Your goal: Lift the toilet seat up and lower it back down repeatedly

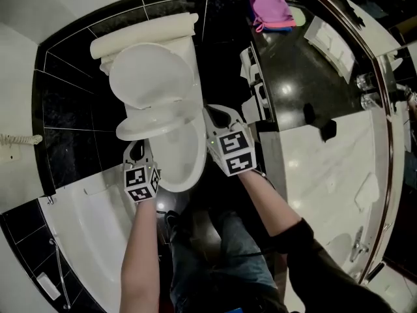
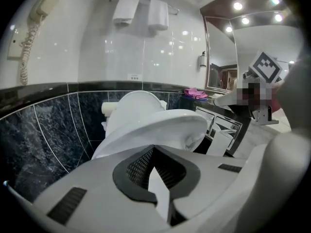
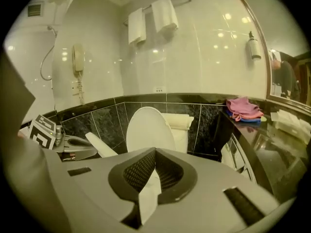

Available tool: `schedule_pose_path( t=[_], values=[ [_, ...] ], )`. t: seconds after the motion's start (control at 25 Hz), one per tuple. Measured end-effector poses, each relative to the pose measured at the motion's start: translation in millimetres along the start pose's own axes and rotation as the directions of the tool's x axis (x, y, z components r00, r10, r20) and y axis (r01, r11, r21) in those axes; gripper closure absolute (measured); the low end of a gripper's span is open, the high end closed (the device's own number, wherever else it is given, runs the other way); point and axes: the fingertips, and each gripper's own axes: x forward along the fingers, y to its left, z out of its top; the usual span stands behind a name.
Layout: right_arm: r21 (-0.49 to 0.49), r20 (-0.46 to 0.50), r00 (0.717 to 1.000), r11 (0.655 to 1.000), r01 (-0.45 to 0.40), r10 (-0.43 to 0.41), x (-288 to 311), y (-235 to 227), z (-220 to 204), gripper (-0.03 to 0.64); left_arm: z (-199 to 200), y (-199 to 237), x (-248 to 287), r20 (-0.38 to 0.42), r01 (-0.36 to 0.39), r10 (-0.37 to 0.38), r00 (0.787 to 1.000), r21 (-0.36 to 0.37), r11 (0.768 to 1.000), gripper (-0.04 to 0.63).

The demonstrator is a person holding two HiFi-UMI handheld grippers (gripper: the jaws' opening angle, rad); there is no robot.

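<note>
Seeing toilet seat [image 1: 151, 124] half-raised, tilted, btw upright lid [image 1: 150, 77] and bowl [image 1: 186, 158]. Front rim right at left gripper [image 1: 137, 146] tips. Jaws closed there, but can't confirm contact w/ rim: tips partly hidden under seat in head view. Right gripper [image 1: 215, 113] closed, empty, just beside bowl. Black tile wall [image 1: 71, 122] behind, glossy counter [image 1: 293, 70] w/ pink cloth [image 1: 270, 6], tub [image 1: 98, 227] cut off at frame edge.

In the head view the seat [image 1: 155, 124] hides the rear of the bowl [image 1: 186, 156]; the lower edge cuts off the person [image 1: 208, 266].
</note>
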Motion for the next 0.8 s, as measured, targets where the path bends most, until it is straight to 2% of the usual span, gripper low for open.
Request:
schedule_pose_path(
  t=[0.24, 0.8],
  values=[
    [-0.069, 0.038, 0.999, 0.998, -0.015, 0.017, 10, -7, 34, 0.601, 37, 15, 26, 0.037, -0.034, 0.034, 0.999, -0.001, 0.999, 0.609],
    [-0.087, 0.039, 0.998, 0.995, -0.043, 0.047, 33, -36, 54, 0.601, 103, 47, 97, 0.074, -0.076, 0.073, 0.995, 0.029, 0.997, 0.608]
  ],
)
